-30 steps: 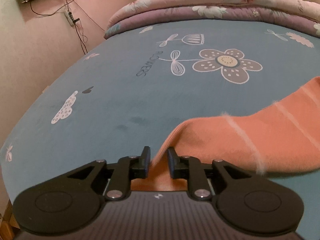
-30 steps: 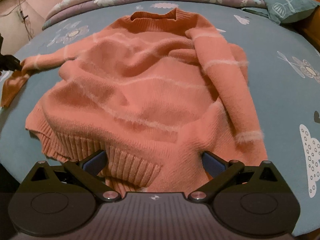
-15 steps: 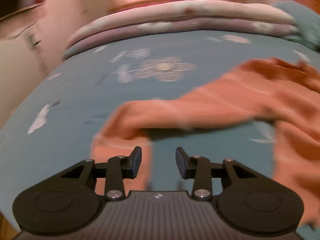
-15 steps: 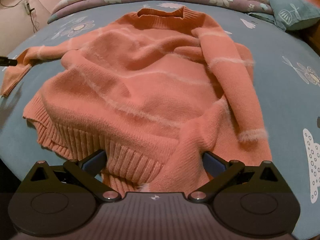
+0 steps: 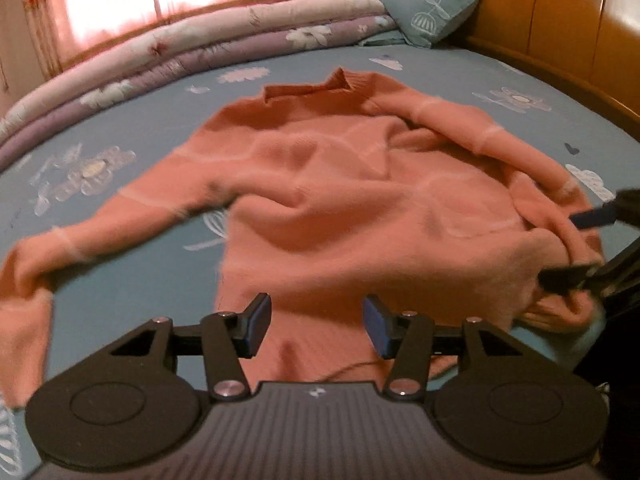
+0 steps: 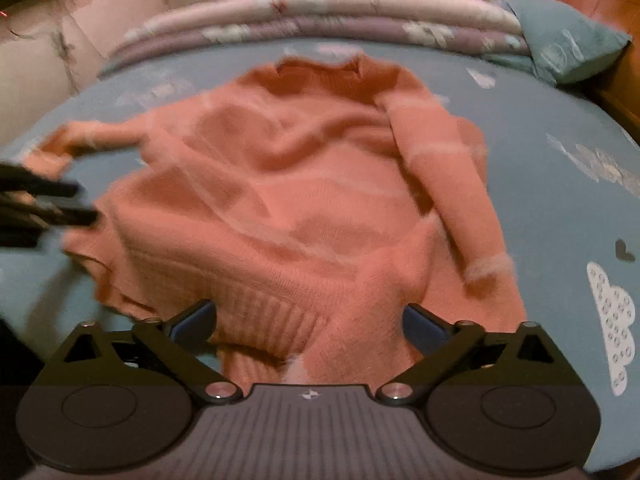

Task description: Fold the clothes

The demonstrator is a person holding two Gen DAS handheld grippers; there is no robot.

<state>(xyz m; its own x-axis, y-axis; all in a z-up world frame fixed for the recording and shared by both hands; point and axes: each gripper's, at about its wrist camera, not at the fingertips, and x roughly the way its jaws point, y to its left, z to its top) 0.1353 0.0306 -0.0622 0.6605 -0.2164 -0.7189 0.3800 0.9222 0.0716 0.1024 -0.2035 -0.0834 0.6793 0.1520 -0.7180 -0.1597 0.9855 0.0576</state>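
On blue flowered bedsheet (image 5: 460,76) below curtained window (image 5: 116,4), sweater (image 5: 340,184) lies; both grippers (image 5: 316,324) (image 6: 310,322) agape

The orange sweater (image 5: 360,208) ahead of the left gripper (image 5: 316,324) is a fuzzy, matt knit, ribbed at the hem nearest the tool and at the collar on the far side. Under it the blue bedsheet (image 5: 160,280) is smooth, matt printed cloth. The gripper arms look like matt black plastic with shiny metal pivot screws and blue pads (image 5: 378,326). Beyond, to the right, the headboard (image 5: 560,20) is glossy wood, and the folded quilt (image 6: 320,12) is soft cloth.
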